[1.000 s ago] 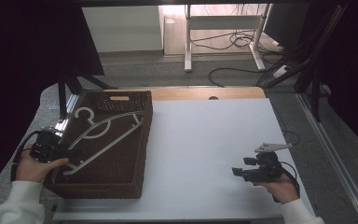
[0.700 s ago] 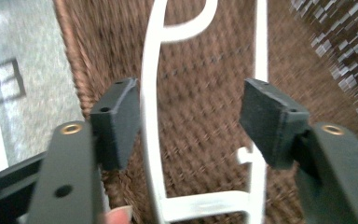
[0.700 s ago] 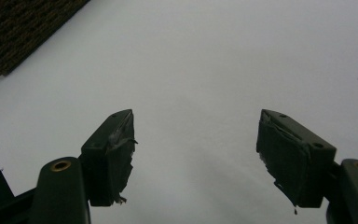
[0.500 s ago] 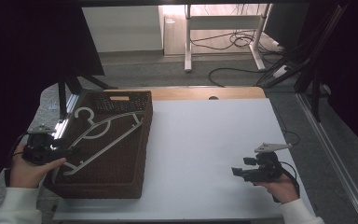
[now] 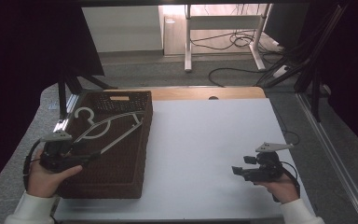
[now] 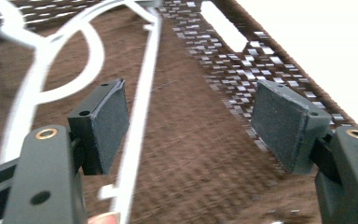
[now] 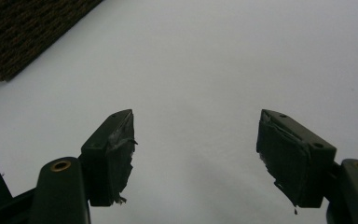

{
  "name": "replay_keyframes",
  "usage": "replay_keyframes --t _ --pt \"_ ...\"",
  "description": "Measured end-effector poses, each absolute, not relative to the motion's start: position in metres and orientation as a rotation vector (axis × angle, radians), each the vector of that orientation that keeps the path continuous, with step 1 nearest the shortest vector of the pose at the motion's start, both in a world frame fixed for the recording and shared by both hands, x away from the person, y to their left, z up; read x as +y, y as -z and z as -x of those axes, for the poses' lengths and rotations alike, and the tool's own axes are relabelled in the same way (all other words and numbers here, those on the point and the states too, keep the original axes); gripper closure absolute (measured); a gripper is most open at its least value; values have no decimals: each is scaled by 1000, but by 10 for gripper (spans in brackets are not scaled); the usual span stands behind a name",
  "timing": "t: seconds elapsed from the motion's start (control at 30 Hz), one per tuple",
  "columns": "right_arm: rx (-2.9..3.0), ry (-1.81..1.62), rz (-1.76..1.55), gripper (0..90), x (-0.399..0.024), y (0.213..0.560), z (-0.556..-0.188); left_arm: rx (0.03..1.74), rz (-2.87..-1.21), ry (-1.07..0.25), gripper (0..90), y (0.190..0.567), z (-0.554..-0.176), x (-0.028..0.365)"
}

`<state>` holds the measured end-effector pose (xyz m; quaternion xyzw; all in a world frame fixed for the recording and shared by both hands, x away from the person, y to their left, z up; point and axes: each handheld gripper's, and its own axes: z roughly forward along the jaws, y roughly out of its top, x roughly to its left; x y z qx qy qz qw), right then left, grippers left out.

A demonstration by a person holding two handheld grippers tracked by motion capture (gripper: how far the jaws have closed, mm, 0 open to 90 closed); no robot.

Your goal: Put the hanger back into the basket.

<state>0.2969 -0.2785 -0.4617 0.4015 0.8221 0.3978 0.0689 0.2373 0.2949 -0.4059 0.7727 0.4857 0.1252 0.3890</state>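
**White hanger in the brown basket, both grippers spread wide**

A white hanger (image 5: 103, 131) lies in a dark brown woven basket (image 5: 121, 175) at the left side of the white surface (image 5: 205, 154). Its hook curls toward the basket's far left corner, and its long bar runs diagonally from the far right down toward the near left edge. In the left gripper view the hanger (image 6: 137, 126) is blurred but readable: the bar passes just inside the left pad, and the rounded hook sits up and to the left.

The left gripper (image 5: 81, 157) is held by the person's left hand (image 5: 44, 179) at the basket's near left rim, pointing right over the basket. Its jaws stand wide apart above the woven floor (image 6: 191, 154), with nothing between the pads. Whether the left pad touches the hanger bar cannot be told.

The right gripper (image 5: 238, 171) sits in the right hand (image 5: 282, 185) at the near right of the surface, well apart from the basket, pointing left. In the right gripper view its jaws are also wide apart, over bare white surface (image 7: 205, 74), holding nothing. A corner of the basket (image 7: 23, 32) shows at the upper left of that view.

Beyond the surface is a grey floor (image 5: 168, 72) with cables (image 5: 235, 44) and table legs.
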Motion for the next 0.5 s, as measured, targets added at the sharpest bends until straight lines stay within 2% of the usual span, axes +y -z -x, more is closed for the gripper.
replay_keyframes --t 0.23,0.5 --pt "2456 -1218 -1170 280 -278 461 -296 1141 -1951 -239 253 417 -227 254" --pt "2428 -1244 -1144 279 -278 459 -294 1081 -1990 -211 243 427 -225 223"
